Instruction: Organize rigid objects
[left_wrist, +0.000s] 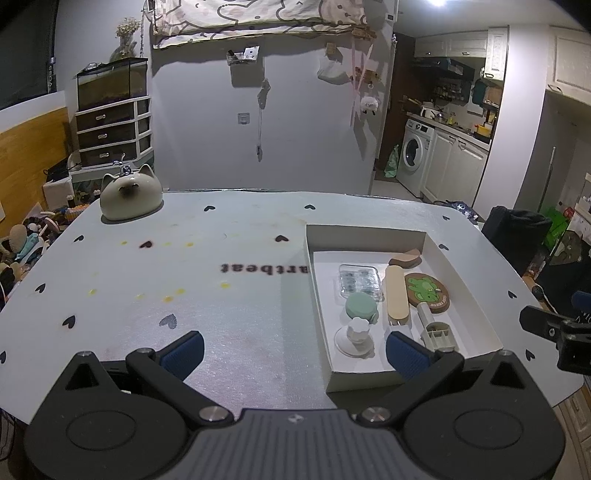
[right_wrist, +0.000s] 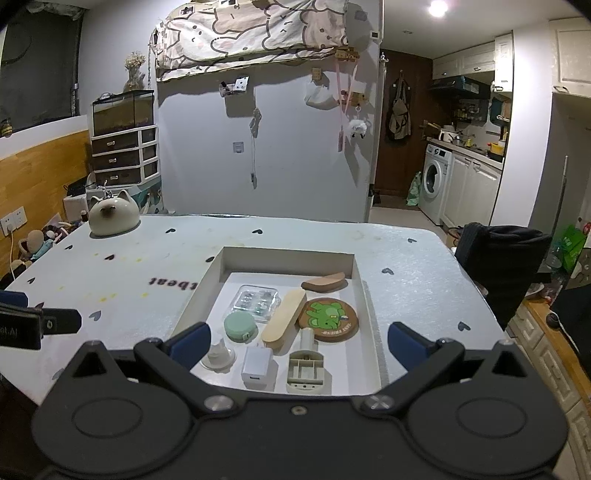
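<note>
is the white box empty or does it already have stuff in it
Not empty: the white box holds several items, including a round green-frog coaster, a mint round case and a white charger cube.

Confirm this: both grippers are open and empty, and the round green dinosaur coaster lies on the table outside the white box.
Wrong in one respect: the coaster lies inside the white box, as the right wrist view shows. The left gripper and right gripper are open and empty.

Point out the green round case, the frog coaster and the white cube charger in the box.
green round case (right_wrist: 240, 326), right wrist view, middle of its lid
frog coaster (right_wrist: 328, 319), right wrist view, on the green frog
white cube charger (right_wrist: 257, 366), right wrist view, top face
</note>
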